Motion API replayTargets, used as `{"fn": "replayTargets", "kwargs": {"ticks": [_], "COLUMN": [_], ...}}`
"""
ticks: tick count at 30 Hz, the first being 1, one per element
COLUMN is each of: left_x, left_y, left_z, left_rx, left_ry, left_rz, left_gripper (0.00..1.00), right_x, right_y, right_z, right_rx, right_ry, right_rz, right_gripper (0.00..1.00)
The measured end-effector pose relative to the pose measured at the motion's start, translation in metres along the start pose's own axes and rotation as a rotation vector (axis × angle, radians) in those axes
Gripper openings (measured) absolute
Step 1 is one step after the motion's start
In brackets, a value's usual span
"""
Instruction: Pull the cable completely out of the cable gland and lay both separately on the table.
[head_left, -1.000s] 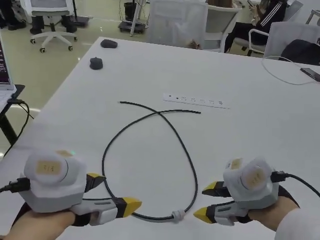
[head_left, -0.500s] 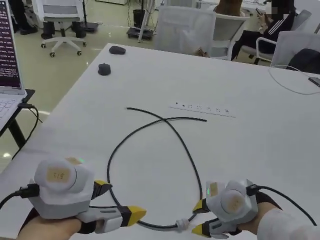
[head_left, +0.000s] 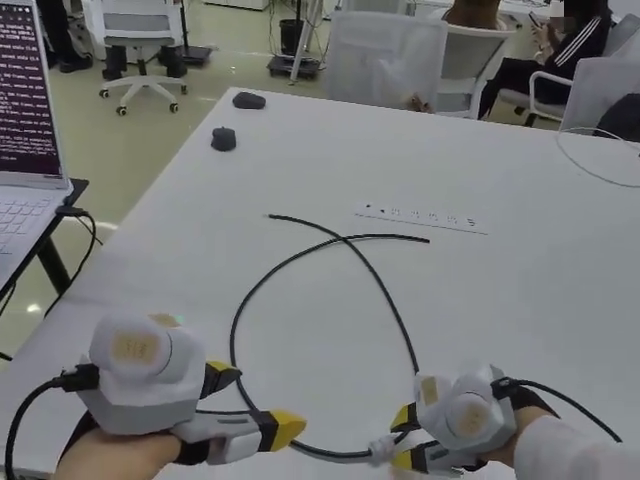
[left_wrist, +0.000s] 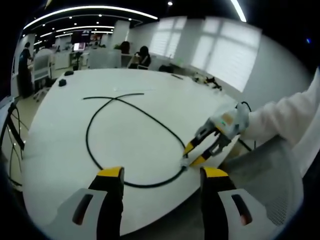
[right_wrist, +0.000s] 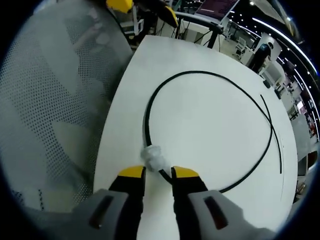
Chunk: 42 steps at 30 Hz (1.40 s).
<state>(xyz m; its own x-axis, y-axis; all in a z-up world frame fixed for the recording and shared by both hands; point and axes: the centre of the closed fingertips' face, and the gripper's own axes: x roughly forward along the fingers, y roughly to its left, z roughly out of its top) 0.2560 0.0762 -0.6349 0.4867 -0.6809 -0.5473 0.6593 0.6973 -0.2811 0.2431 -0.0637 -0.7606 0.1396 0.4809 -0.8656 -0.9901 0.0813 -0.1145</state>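
One white table (head_left: 520, 300) holds one black cable (head_left: 395, 310), laid in a big loop that crosses itself near the far ends. Two grippers at the near edge. Left gripper (left_wrist: 162, 172) has its jaws wide apart and grips nothing; the loop's near curve lies just ahead of its tips. Right gripper (right_wrist: 158, 173) has its jaws narrowly apart, the cable running into the gap between the tips; no clear clamp on it. One white cable gland (right_wrist: 154, 157), on the cable, sits on the table just ahead of the right gripper's tips. Also: one laptop (head_left: 25, 110) off the table's left side, one power strip (head_left: 420, 216) beyond the loop, two computer mice (head_left: 248, 100) (head_left: 224, 139) at the far left corner.
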Motion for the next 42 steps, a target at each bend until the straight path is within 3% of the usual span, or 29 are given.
{"fn": "replayTargets", "kwargs": {"ticks": [5,9,15,20,22,28,32,36,42], "left_x": [0.001,0.002,0.003,0.002,0.002,0.002,0.003,0.004,0.003], "left_y": [-0.004,-0.006,-0.007,-0.006,-0.007,-0.012,-0.023,-0.029,-0.039], "left_z": [-0.001,-0.002,-0.002,-0.002,-0.002,-0.002,0.001,0.003,0.009], "left_rx": [0.013,0.019,0.034,0.032,0.03,0.053,0.036,0.069,0.069], "left_ry": [0.006,0.011,0.015,0.012,0.013,0.014,-0.001,-0.008,-0.035], "left_rz": [-0.011,-0.017,-0.023,-0.023,-0.027,-0.045,-0.101,-0.118,-0.165], "left_gripper": [0.62,0.61,0.6,0.6,0.59,0.58,0.55,0.54,0.51], "right_x": [0.005,0.007,0.008,0.004,0.001,-0.016,-0.03,-0.044,-0.06], "right_y": [0.007,0.004,0.004,0.005,0.008,0.009,0.008,0.003,0.005], "right_z": [0.005,0.006,0.006,0.009,0.01,0.024,0.035,0.045,0.068], "right_rx": [-0.027,-0.039,0.091,0.149,0.218,0.286,0.276,0.291,0.303], "right_ry": [-0.017,-0.019,-0.041,-0.061,-0.059,-0.08,-0.076,-0.077,-0.103], "right_rz": [0.01,-0.01,-0.017,-0.028,-0.021,-0.012,-0.02,-0.033,-0.022], "right_gripper": [0.18,0.13,0.13,0.12,0.12,0.12,0.12,0.12,0.12]}}
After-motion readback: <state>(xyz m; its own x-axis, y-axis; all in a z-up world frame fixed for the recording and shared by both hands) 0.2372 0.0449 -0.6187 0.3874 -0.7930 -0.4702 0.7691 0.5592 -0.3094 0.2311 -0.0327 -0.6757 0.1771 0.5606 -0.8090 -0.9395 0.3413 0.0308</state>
